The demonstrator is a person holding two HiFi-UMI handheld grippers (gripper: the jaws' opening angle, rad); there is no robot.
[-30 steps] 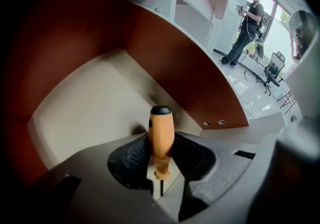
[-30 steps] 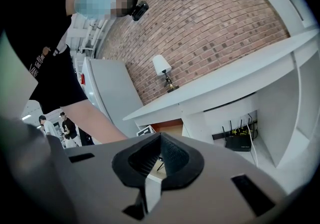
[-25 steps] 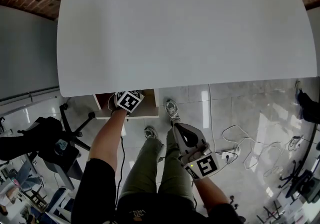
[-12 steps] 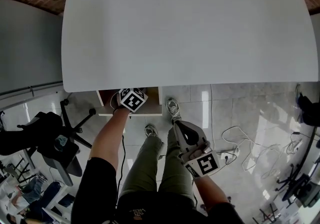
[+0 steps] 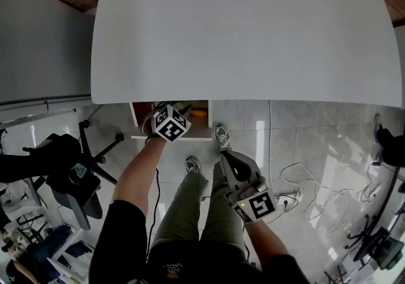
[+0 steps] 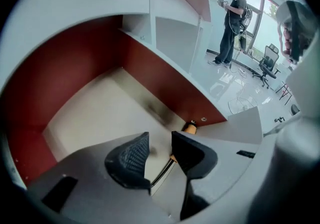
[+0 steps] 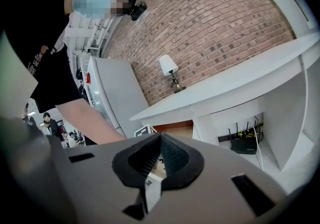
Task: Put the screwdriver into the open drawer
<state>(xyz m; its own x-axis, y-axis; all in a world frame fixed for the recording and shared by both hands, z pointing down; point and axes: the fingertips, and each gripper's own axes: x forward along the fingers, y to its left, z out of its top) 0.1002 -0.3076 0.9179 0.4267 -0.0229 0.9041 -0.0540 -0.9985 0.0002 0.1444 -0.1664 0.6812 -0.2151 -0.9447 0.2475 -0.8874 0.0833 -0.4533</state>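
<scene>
Left gripper view is looking down into the open drawer, whose walls are red-brown and whose floor is pale. The left gripper is hanging over that floor with its 2 jaws standing apart. They have just been opening, and the pads are pressing on nothing. The screwdriver is lying inside the drawer, on the floor near the far wall. Its orange handle is showing past the right-hand finger, and its dark shaft is showing through the gap between the 2 fingers, with neither pad gripping it.

In the head view, this gripper's marker cube is sitting over the drawer, which is sticking out from under the near edge of the white table. The person's legs are standing on the tiled floor just below it, and an office chair is standing off to the left.

The right gripper is being held over the person's legs, well apart from the drawer. In the right gripper view its 2 jaws are meeting at the tips with nothing between them. Beyond them a lamp is standing on the tabletop against a brick wall, and what looks like a router is sitting in the recess under the table.
</scene>
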